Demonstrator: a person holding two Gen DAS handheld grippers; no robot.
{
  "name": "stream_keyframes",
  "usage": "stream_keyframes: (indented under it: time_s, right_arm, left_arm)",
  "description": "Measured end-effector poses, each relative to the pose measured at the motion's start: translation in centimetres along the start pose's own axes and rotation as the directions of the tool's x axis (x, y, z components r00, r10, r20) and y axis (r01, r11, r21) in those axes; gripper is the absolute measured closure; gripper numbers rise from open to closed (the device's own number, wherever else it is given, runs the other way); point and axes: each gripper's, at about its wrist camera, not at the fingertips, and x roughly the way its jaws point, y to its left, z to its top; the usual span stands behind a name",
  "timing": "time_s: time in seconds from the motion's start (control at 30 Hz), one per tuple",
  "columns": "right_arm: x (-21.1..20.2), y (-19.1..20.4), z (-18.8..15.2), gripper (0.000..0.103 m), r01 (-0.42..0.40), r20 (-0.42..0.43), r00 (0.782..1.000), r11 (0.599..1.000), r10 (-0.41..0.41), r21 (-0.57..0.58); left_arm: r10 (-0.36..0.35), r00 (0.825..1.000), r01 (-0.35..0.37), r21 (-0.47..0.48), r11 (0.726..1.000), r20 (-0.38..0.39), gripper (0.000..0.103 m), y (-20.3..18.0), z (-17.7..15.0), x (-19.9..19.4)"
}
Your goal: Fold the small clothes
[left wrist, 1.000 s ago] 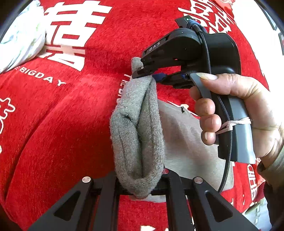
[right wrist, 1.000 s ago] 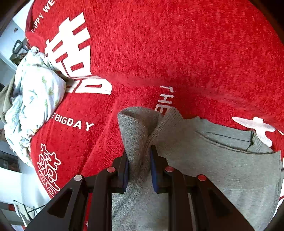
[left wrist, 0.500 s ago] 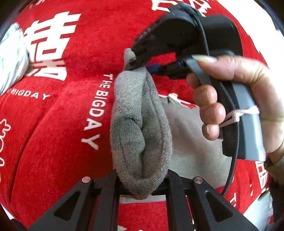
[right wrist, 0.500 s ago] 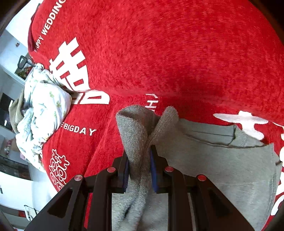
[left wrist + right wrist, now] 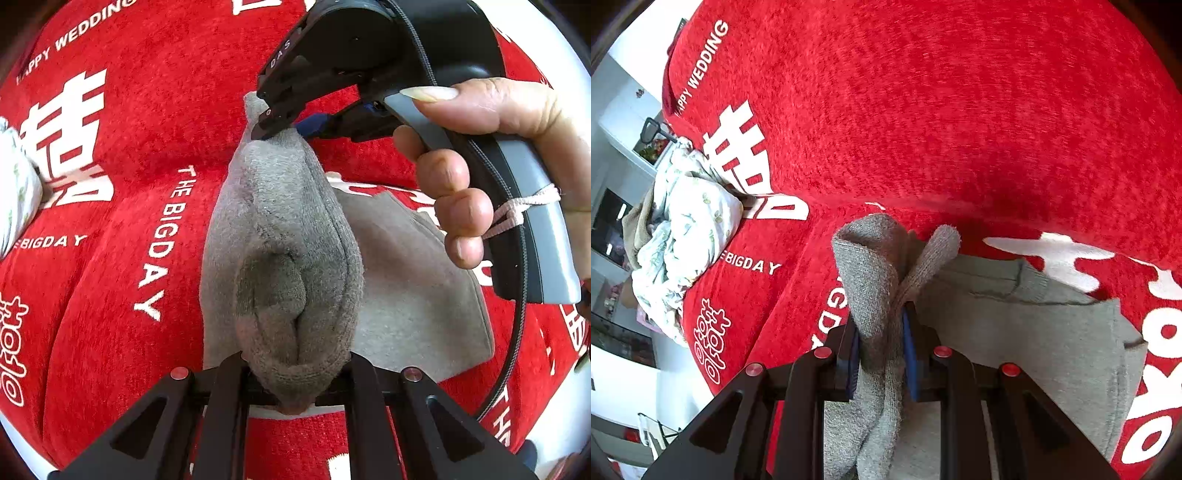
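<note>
A small grey knit garment lies partly on a red blanket with white lettering. My left gripper is shut on one bunched edge of it. My right gripper is shut on the other end of the same raised fold; it also shows in the left wrist view, held by a hand. The fold is lifted off the blanket between the two grippers. The rest of the garment lies flat to the right, with a pocket opening showing.
A crumpled white floral cloth lies at the blanket's left edge, also at the left in the left wrist view. Room furniture and white floor show beyond the blanket's left side.
Both grippers have carried the grey fold further across the blanket, away from the floral cloth. More of the garment's flat part shows to the right. Both stay shut on it.
</note>
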Motion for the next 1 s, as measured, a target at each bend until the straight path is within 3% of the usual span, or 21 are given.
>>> stream_keyframes:
  time_s: [1.0]
  right_arm:
    - [-7.2, -8.3, -3.4, 0.081, -0.105, 0.13, 0.986, 0.994, 0.102, 0.017]
  left_arm:
    - [-0.014, 1.0, 0.018, 0.144, 0.989, -0.025, 0.093, -9.0, 0.6, 0.7]
